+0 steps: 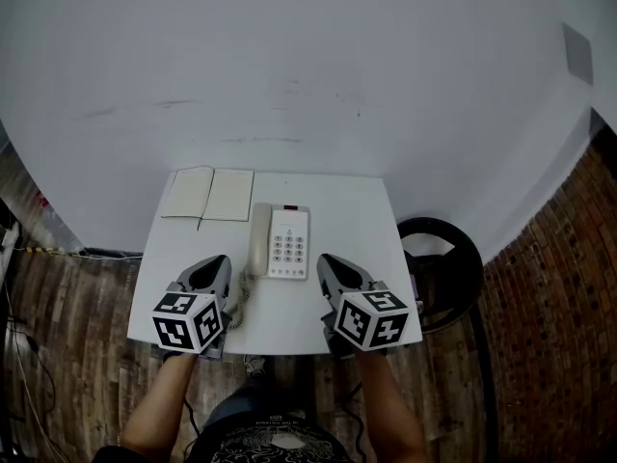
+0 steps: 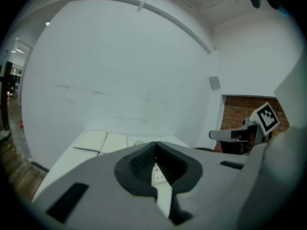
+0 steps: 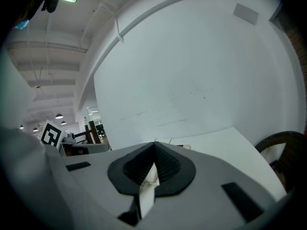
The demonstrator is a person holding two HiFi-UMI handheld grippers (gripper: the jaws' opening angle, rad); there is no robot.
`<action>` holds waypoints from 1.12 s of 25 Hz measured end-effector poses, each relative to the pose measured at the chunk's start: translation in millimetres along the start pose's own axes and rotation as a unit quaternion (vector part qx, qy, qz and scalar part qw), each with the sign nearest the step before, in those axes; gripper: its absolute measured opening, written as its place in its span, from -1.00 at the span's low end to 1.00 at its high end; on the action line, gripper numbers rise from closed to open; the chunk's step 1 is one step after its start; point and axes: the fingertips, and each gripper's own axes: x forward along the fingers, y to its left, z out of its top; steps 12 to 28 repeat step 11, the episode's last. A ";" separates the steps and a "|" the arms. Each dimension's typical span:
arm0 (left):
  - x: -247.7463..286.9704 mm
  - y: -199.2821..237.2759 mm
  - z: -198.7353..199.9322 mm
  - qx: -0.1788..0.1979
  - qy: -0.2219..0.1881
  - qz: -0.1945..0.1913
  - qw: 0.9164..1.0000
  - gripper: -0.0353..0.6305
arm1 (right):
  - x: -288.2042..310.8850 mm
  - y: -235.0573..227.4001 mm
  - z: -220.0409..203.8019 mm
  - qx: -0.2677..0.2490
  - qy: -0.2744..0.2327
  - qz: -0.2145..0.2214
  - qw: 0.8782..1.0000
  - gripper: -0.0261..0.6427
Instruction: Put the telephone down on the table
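White plastic is what matters here: the telephone point(image 1: 287, 242) lies flat near the middle of the small table point(image 1: 352, 210), its handset point(image 1: 258, 239) seated along the left side of the keypad and its coiled cord point(image 1: 238, 307) trailing toward the front edge. To my eye the thing is already down, so the danger now is undoing that. Both tongs hang above the front of the table, the left tongs point(image 1: 221, 260) just beside the cord and the right tongs point(image 1: 326, 260) just off the telephone's near right corner, each with its jaws pressed together and nothing between them. If the left one sinks or sweeps sideways, it could hook a loop of the cord and tug the handset out of its cradle, or drag the whole set toward the edge. A careless swing of the right one could knock the light body askew, toward the open notebook point(image 1: 208, 194) at the back left. Should either need to take hold, shut jaws would only shove the smooth casing along, not grip it
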 end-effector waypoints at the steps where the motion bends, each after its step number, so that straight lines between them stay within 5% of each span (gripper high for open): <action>1: -1.6 -0.1 -0.6 -0.004 -0.001 0.001 1.000 -0.87 | -1.0 0.6 0.9 0.004 -0.003 0.001 1.000 -0.91; 28: -10.1 0.4 -3.5 -0.001 -0.001 0.002 1.000 -0.88 | -6.9 6.0 0.1 0.006 -0.013 -0.004 1.000 -0.91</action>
